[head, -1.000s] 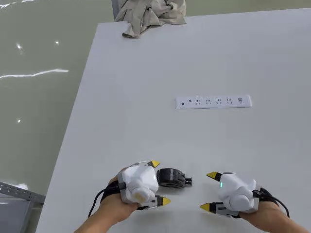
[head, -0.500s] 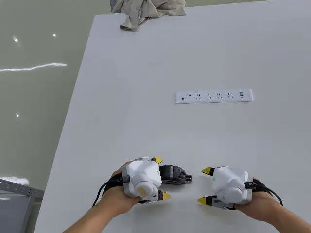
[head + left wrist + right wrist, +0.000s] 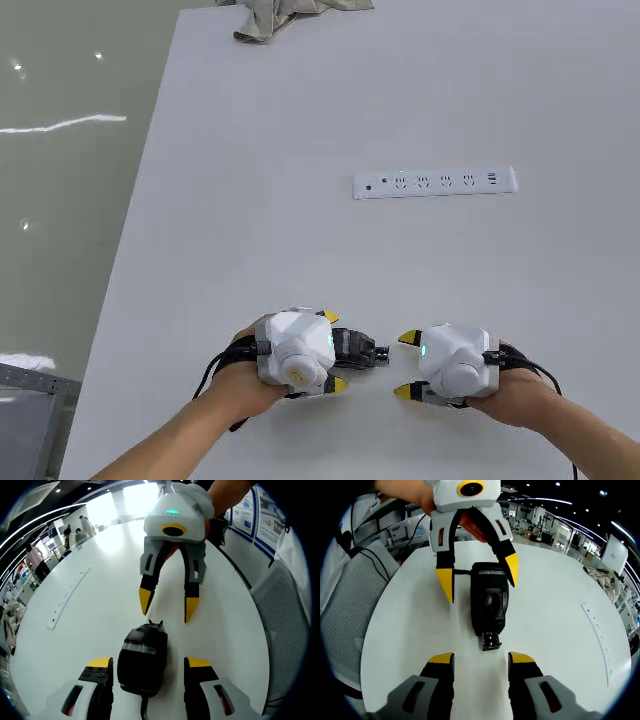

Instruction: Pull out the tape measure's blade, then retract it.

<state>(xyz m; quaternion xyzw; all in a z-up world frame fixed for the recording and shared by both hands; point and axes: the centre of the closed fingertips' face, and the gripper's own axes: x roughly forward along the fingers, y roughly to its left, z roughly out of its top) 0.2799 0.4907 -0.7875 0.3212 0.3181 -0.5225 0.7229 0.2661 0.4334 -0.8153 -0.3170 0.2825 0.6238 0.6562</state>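
Observation:
A black tape measure (image 3: 357,348) lies flat on the white table (image 3: 300,200) near its front edge. Its blade hook points toward the right gripper. My left gripper (image 3: 334,350) is open, and its yellow-tipped jaws straddle the case with a gap on each side. In the left gripper view the tape measure (image 3: 143,655) sits between the left gripper (image 3: 148,662) fingers, and the right gripper (image 3: 168,604) faces it, open. In the right gripper view the tape measure (image 3: 489,602) lies just beyond the open right gripper (image 3: 481,658), whose tips stop short of the hook. The right gripper (image 3: 405,365) holds nothing.
A white power strip (image 3: 435,183) lies across the middle of the table. A crumpled beige cloth (image 3: 280,10) sits at the far edge. The table's left edge (image 3: 130,230) drops to a shiny floor. People stand far off in the left gripper view.
The left gripper has slid forward so that its jaws now flank the tape measure. The right gripper has moved left, closer to the hook end. The head camera has shifted.

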